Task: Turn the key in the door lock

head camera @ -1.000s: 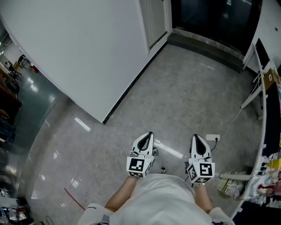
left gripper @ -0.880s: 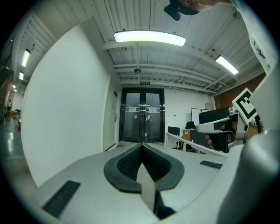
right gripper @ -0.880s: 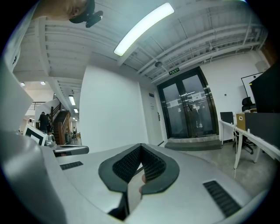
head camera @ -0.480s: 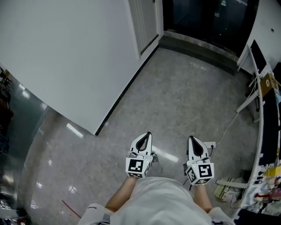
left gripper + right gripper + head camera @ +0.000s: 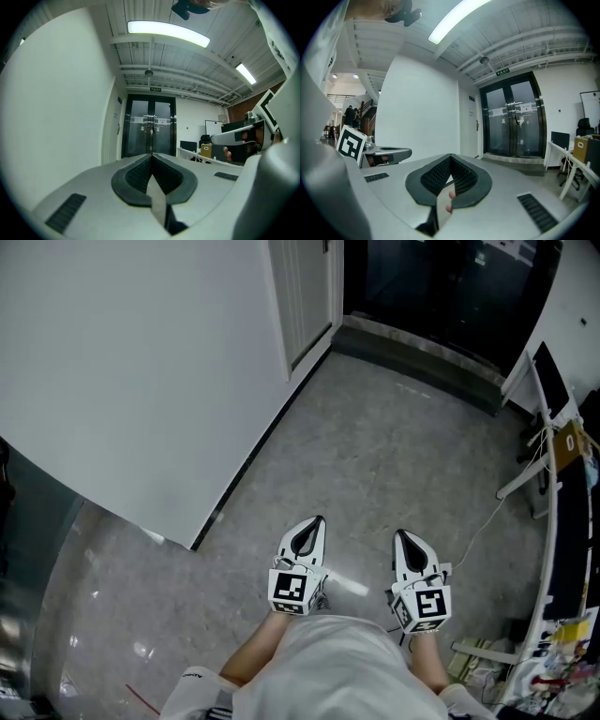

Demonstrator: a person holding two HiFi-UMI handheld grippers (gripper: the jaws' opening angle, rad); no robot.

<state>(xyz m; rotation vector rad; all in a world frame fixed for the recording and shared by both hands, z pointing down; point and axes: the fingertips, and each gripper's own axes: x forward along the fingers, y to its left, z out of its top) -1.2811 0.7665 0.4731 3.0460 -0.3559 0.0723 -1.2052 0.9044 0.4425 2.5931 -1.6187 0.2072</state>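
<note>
the door (image 5: 112,140) with its handle (image 5: 118,129) stands well ahead on my left, beside dark glass doors (image 5: 149,133); the key is too small to make out. my left gripper (image 5: 317,521) and right gripper (image 5: 399,534) hover over the floor (image 5: 375,446), fingers together, empty.

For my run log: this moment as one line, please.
left gripper: shut | right gripper: shut | glass door: ahead, not reached
</note>
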